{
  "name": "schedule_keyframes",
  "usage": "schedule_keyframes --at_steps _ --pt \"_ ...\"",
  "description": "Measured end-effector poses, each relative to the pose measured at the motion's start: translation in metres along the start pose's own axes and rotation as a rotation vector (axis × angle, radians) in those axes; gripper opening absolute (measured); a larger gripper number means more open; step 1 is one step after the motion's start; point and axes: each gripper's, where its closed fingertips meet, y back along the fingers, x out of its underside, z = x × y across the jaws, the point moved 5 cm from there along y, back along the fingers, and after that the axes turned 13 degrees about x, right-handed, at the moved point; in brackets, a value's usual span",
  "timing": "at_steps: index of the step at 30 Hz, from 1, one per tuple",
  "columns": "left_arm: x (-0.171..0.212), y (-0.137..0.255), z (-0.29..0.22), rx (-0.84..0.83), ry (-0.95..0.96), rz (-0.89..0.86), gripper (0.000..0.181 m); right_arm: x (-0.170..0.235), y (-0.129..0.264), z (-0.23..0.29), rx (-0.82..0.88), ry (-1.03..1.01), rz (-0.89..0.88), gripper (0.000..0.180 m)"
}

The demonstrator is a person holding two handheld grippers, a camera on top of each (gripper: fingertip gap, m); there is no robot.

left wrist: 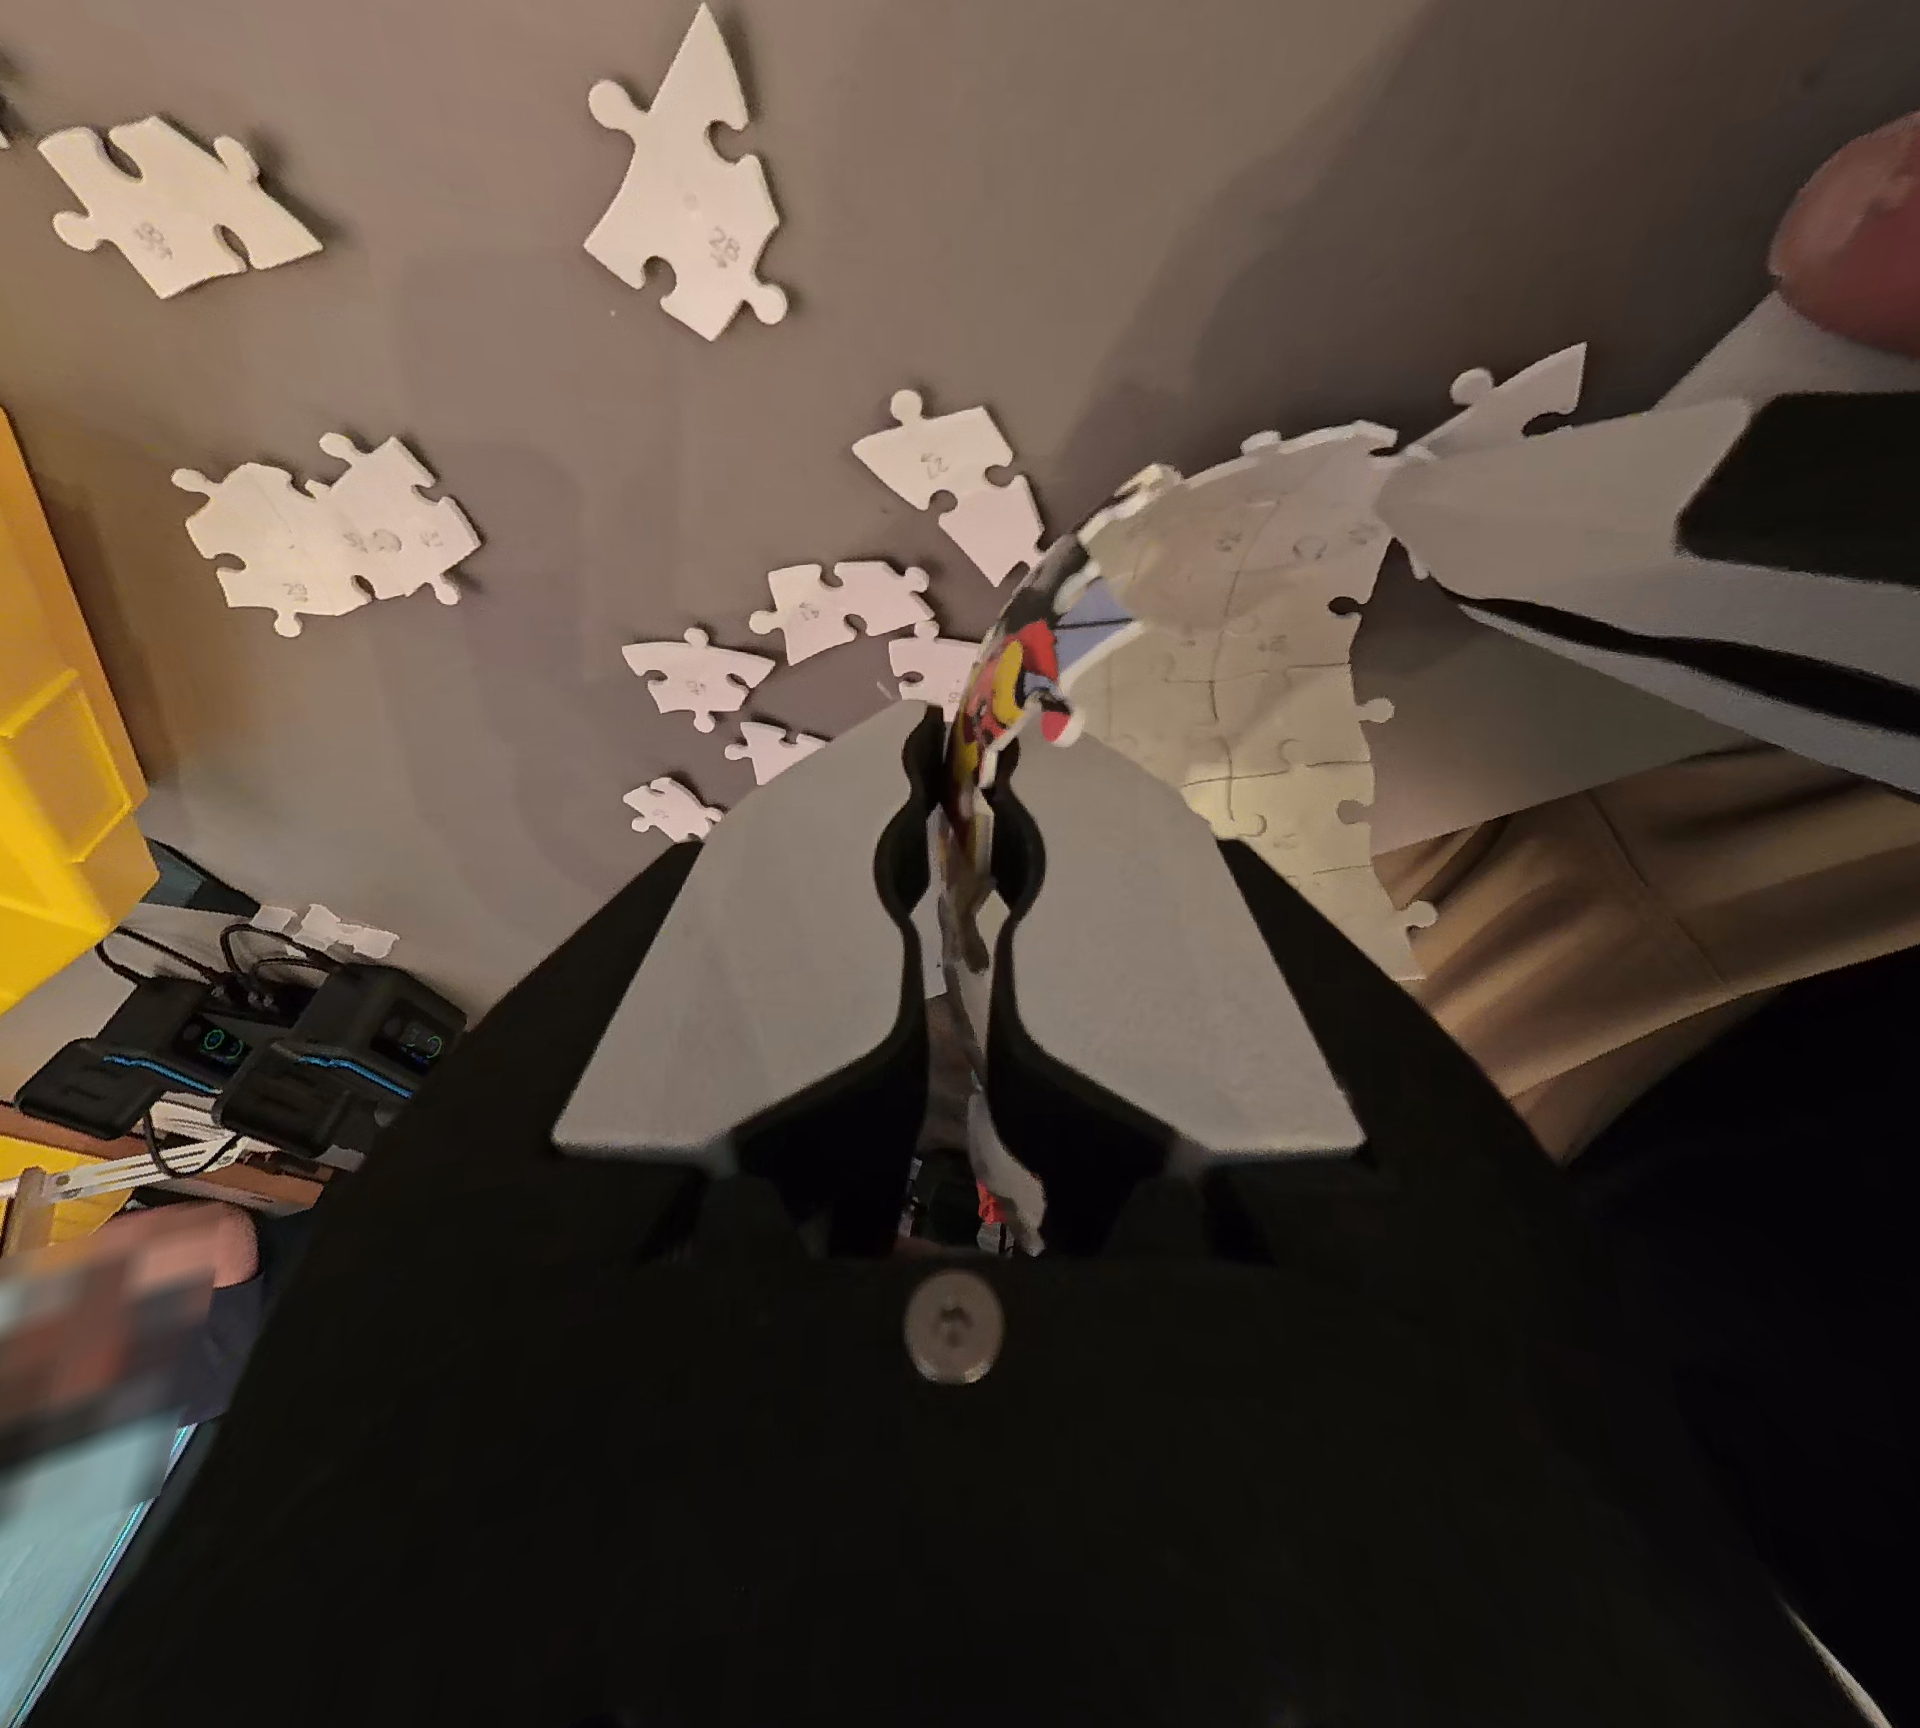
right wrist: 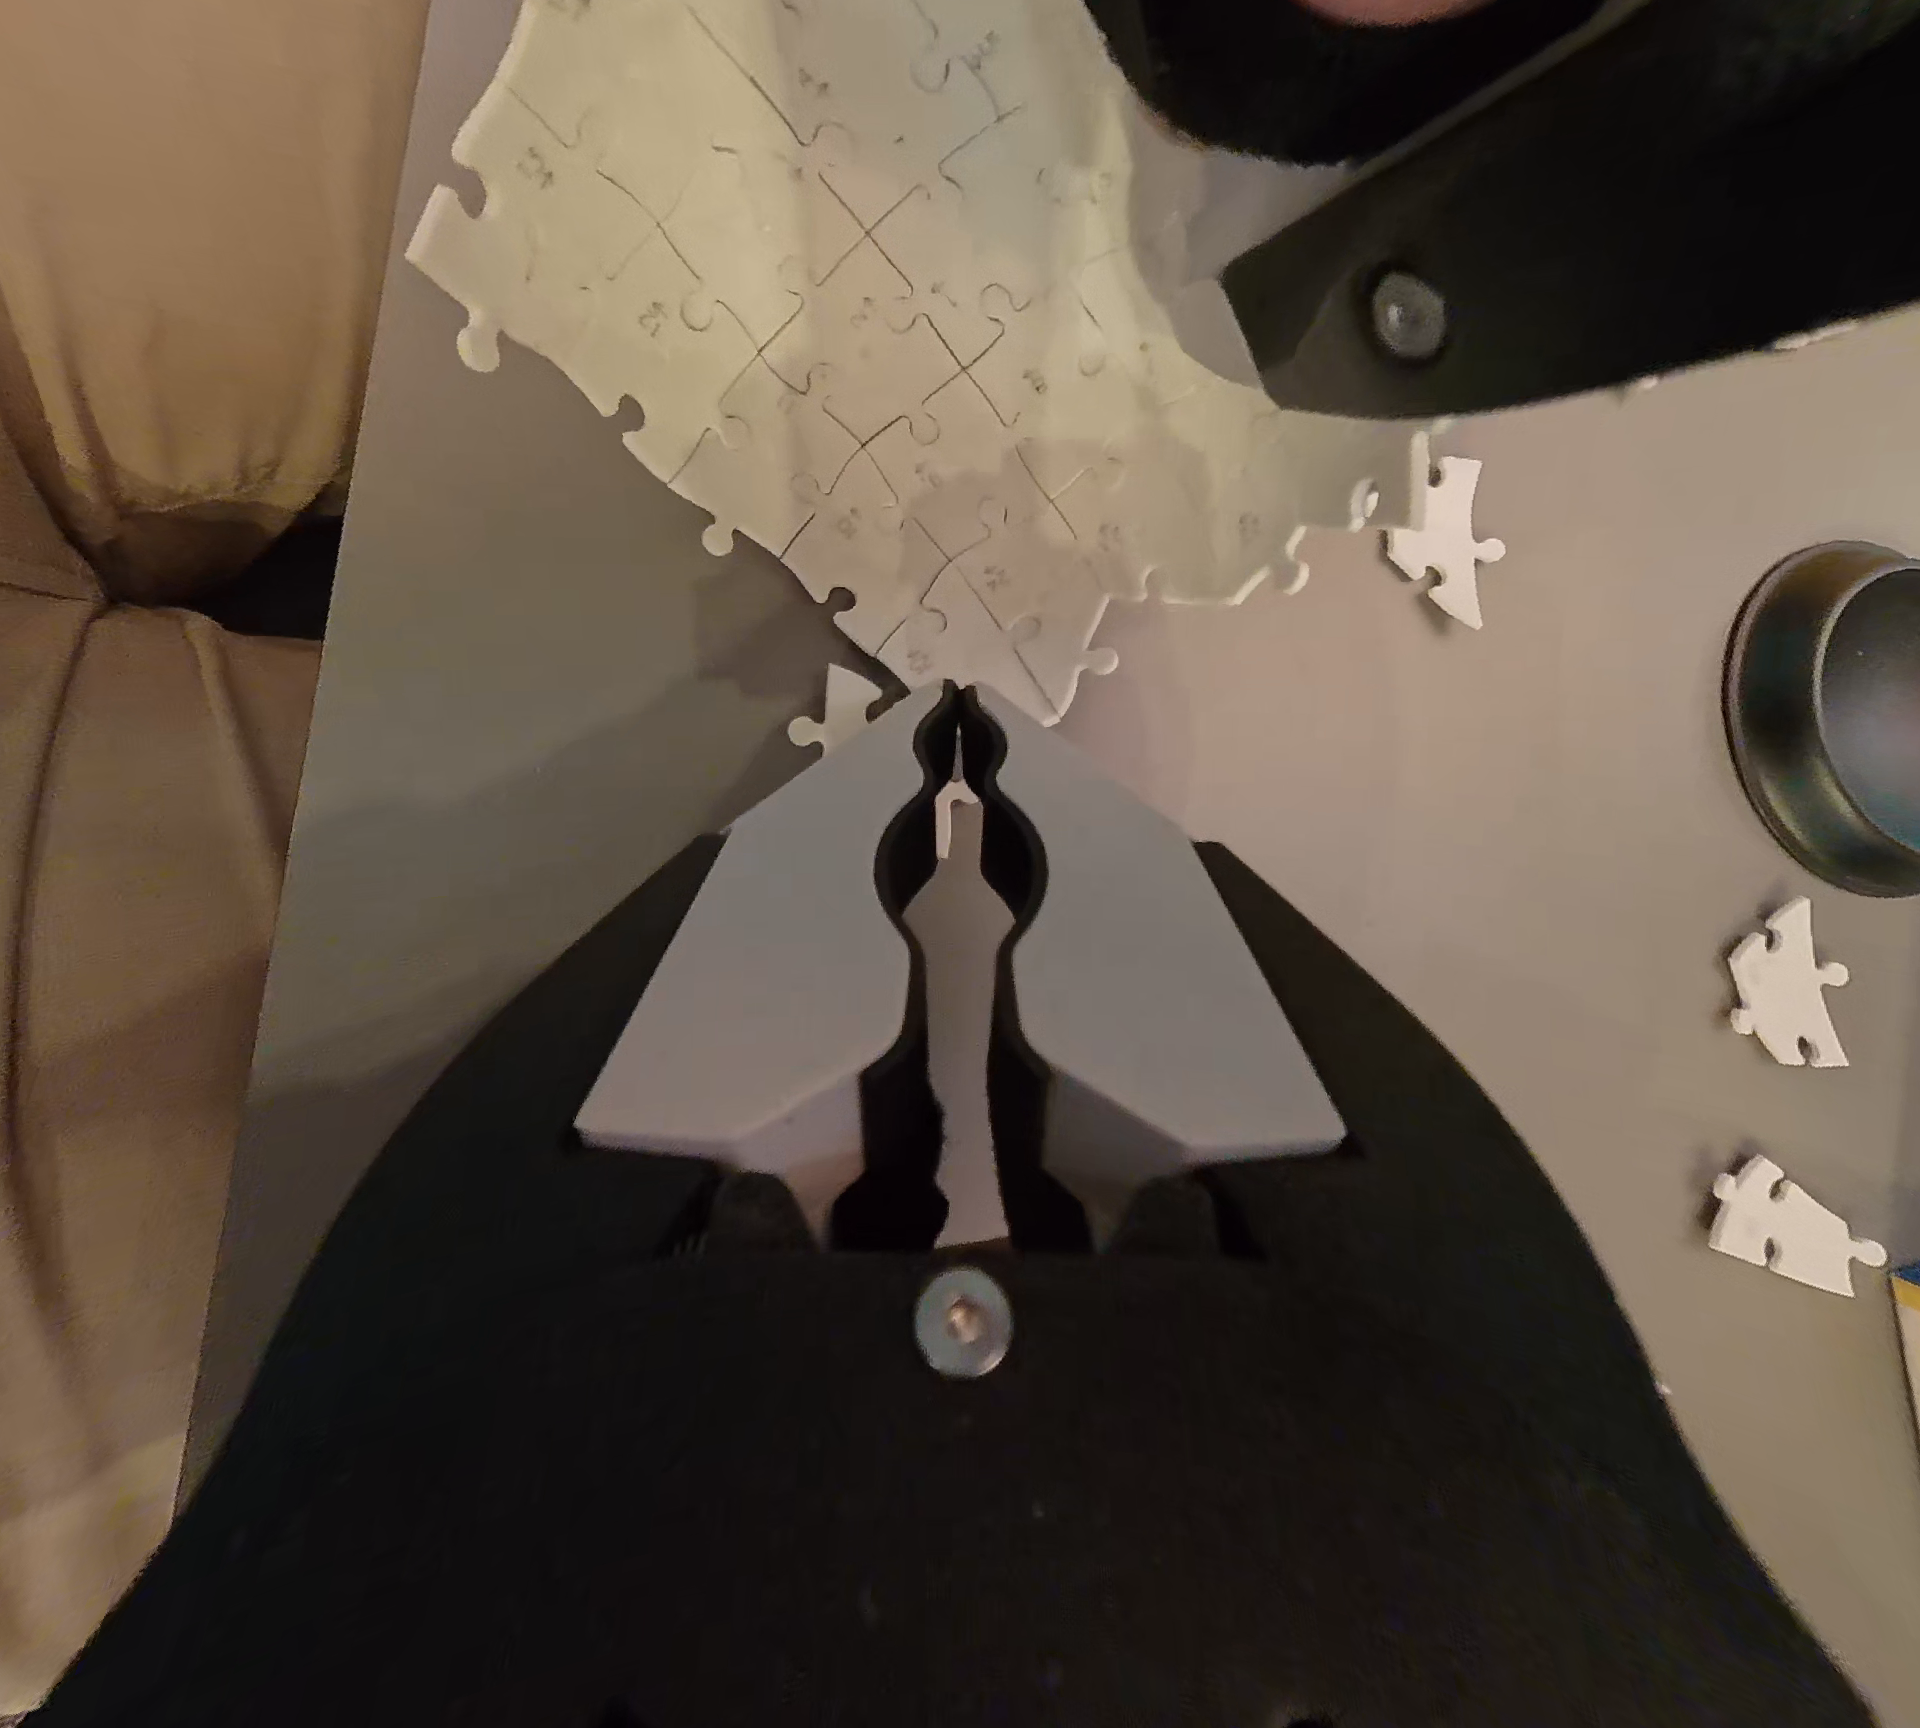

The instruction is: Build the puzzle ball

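The partly built puzzle ball (left wrist: pixel 1236 670), a curved shell of interlocked white-backed plastic pieces with a colourful printed outer face, is held up off the grey tabletop (left wrist: pixel 935 68) between the two tools. The left gripper (left wrist: pixel 961 743) has its jaws drawn narrow on the shell's rim, which runs edge-on down the slot between them, printed side showing at the tips. The right gripper (right wrist: pixel 958 702) has its jaws nearly closed on a small white puzzle piece (right wrist: pixel 951 821), whose tab shows in the gap. Its tips sit right at the lower point of the shell (right wrist: pixel 831 307), and I cannot tell whether they also touch that edge.

The coming move, as I judge it, turns on this: the shell's open toothed edge lies straight ahead of the right jaws, spreading away from them, so the held piece must be pressed forward in the plane of the shell while the left gripper braces.

Loose white pieces (left wrist: pixel 686 182) lie scattered toward the far edge of the tabletop. More lie near its right edge (right wrist: pixel 1787 987), beside a round dark metal ring stand (right wrist: pixel 1808 722), empty as far as can be seen. A yellow plastic bin (left wrist: pixel 52 743) sits at the left edge, its contents hidden.
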Motion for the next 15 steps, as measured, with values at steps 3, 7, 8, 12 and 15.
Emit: schedule_keyframes --at_steps 3,7,8,12,15 --pt "0.001 0.001 -0.001 0.003 -0.001 -0.005 0.006 0.001 -0.001 0.0 -0.001 -0.002 -0.001 0.0" --pt "0.004 0.0 -0.002 0.009 -0.006 -0.008 0.006 0.001 0.0 0.001 -0.002 -0.002 -0.001 0.0" --pt "0.005 0.0 -0.003 0.013 -0.008 -0.012 0.006 0.001 -0.001 0.001 -0.004 -0.003 -0.002 0.0" --pt "0.011 -0.001 -0.005 0.03 -0.014 -0.024 0.006 0.001 -0.002 0.002 -0.018 -0.012 -0.007 0.0" --pt "0.015 -0.001 -0.006 0.036 -0.016 -0.034 0.006 0.001 -0.002 0.004 -0.032 -0.022 -0.016 0.0"
